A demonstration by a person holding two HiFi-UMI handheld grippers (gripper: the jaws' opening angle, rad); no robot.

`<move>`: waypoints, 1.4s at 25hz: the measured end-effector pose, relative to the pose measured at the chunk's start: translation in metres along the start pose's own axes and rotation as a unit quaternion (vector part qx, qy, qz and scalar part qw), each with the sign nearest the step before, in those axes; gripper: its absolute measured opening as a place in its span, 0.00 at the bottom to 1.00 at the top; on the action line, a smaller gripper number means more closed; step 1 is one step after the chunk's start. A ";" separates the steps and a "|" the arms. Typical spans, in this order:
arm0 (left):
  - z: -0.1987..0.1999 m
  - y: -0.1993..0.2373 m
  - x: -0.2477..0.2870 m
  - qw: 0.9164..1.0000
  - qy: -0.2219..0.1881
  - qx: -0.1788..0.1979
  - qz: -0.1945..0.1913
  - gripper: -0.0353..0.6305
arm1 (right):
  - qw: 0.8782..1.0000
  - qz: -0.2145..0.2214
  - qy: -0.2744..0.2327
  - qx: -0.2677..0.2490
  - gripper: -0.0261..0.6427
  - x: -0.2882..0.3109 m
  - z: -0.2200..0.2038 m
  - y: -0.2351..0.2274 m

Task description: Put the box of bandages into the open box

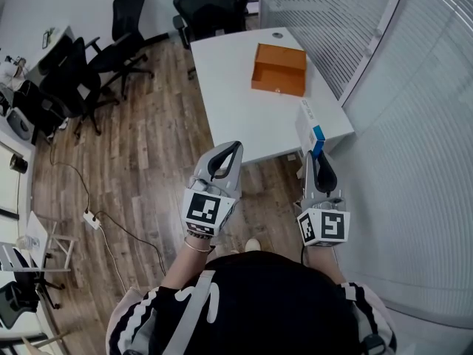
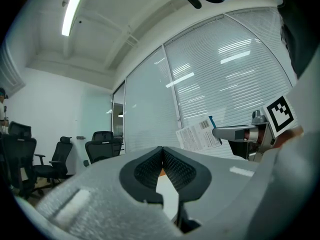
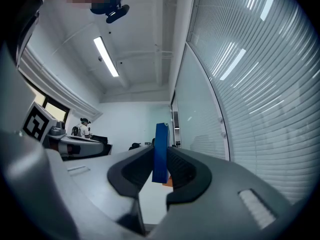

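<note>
A smooth white rectangular table (image 1: pixel 244 117) stands on a floor of wood-grain planks (image 1: pixel 140 161), beside a glass wall with slatted blinds (image 1: pixel 414 124). On the table's far half sits the open box (image 1: pixel 279 69), an orange, shallow, rectangular carton with its top open; its inside shows plain orange walls and floor.

The right gripper (image 1: pixel 318 156) has its grey moulded jaws, lined with dark ribbed pads, pressed against the two flat faces of the box of bandages (image 1: pixel 309 124). This is a thin white carton with a blue end and a printed barcode label, held on edge over the table's near right corner, well apart from the orange box.

The left gripper (image 2: pixel 163 151) is held in the air just beside it, jaw tips together with nothing between them.

Black mesh office chairs (image 1: pixel 214 6) stand behind the table.
</note>
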State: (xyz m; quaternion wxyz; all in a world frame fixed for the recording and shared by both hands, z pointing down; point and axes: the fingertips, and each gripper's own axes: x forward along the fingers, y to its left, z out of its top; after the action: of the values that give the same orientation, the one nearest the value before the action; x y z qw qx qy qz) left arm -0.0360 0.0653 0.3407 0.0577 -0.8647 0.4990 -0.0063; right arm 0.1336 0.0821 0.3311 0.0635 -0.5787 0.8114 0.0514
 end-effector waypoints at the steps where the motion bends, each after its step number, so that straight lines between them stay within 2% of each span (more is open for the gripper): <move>1: 0.000 0.002 0.000 1.000 -0.001 -0.002 0.000 0.05 | 1.000 -0.001 0.000 0.000 0.16 0.000 0.000 0.000; 10: -0.002 -0.003 0.006 1.000 0.001 0.007 -0.013 0.05 | 1.000 -0.003 0.002 0.009 0.16 0.001 -0.001 0.000; 25: -0.017 -0.001 0.000 1.000 0.011 0.001 0.010 0.05 | 1.000 0.013 0.005 0.008 0.16 0.000 -0.009 -0.004; 35: -0.017 0.009 0.039 1.000 0.003 0.005 -0.003 0.05 | 1.000 0.014 0.005 0.004 0.16 0.031 -0.015 -0.019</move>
State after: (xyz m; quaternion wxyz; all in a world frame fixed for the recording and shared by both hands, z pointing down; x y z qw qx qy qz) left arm -0.0251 0.0259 0.3544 0.0605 -0.8659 0.4965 -0.0116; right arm 0.1406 0.0449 0.3406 0.0605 -0.5670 0.8202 0.0461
